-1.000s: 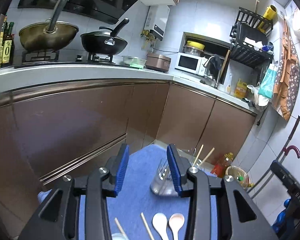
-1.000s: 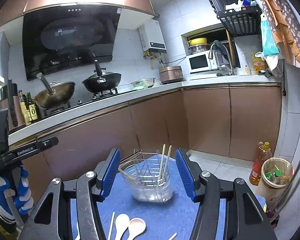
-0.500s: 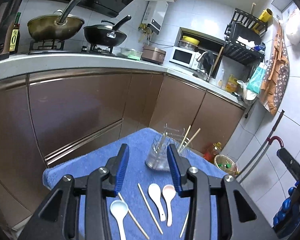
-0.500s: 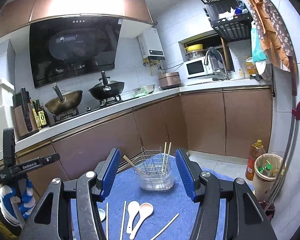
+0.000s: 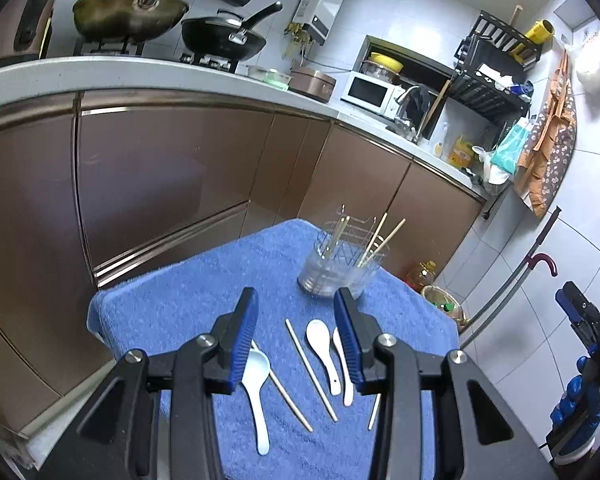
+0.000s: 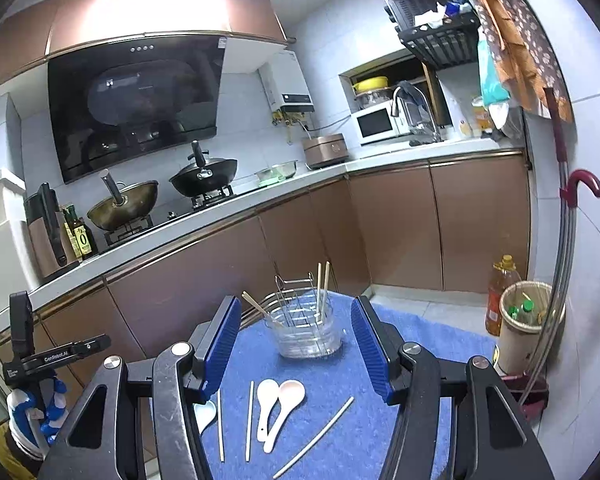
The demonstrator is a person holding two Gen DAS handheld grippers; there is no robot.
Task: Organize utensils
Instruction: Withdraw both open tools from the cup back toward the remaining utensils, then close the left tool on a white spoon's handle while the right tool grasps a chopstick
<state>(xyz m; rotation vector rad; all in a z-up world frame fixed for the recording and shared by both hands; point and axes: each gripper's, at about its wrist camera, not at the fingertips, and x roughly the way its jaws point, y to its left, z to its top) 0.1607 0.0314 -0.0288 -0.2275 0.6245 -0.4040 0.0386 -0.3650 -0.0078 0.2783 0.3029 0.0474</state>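
Spoons [image 5: 325, 345] and chopsticks [image 5: 310, 369] lie on the blue towel [image 5: 188, 304] near the holder [image 6: 306, 326]; left tool [image 5: 296, 344] and right tool [image 6: 296, 344] gape wide, empty.

A plain blue towel [image 5: 204, 292] covers the table, carrying white spoons [image 5: 256, 384], one pinkish spoon [image 6: 286, 396] and pale wooden chopsticks [image 5: 310, 368] before a clear holder [image 6: 306, 332]. Both grippers have blue ribbed pads [image 6: 370, 344] on black frames. At two o'clock hangs an orange-brown cloth [image 6: 516, 32] with small white prints, above glossy brown cabinets [image 6: 396, 220].
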